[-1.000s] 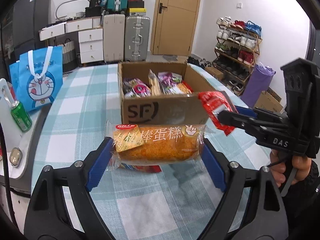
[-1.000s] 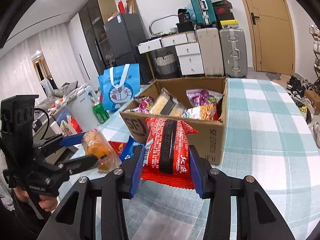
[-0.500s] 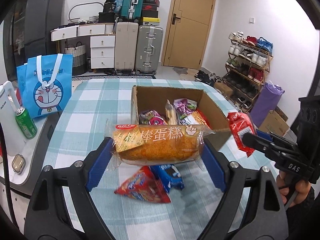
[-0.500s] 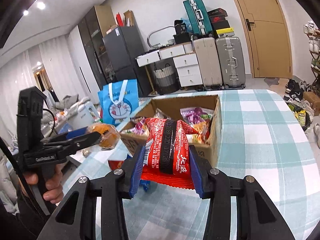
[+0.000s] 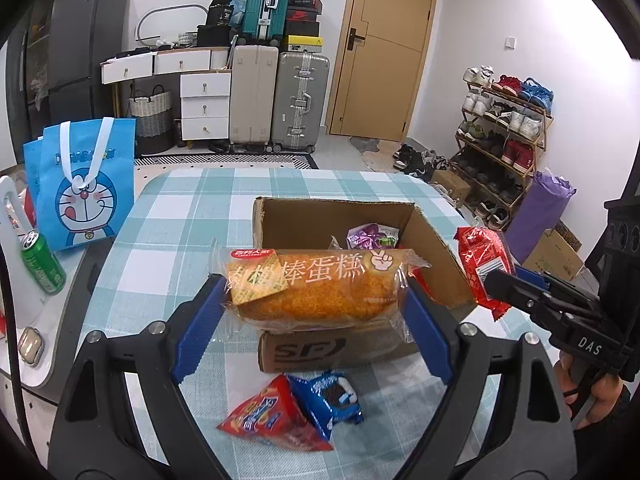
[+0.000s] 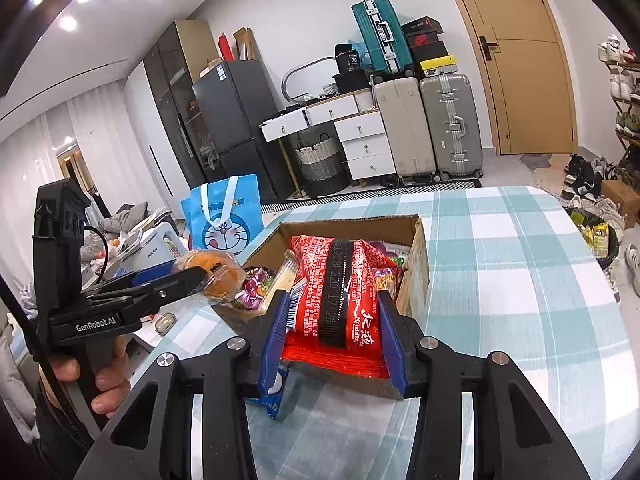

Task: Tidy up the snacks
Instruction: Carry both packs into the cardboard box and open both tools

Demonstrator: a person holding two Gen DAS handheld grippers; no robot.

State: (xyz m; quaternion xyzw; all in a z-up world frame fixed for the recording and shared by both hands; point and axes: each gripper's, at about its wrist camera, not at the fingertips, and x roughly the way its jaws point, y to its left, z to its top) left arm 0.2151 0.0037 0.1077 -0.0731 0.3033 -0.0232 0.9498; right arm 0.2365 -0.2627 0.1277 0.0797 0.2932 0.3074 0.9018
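- Between the blue pads of the left tongs (image 5: 314,312) sits a clear-wrapped, crumb-coated cake roll (image 5: 316,290) printed "棒蛋糕", held above the "SF" cardboard box (image 5: 340,350); two foil packets (image 5: 292,412) lie on the checked bench (image 5: 168,216).
- From the right wrist, the right tongs (image 6: 332,338) clamp a red crinkled noodle packet (image 6: 336,292) over the box (image 6: 416,276); the other handle reads "GenRobot.AI".
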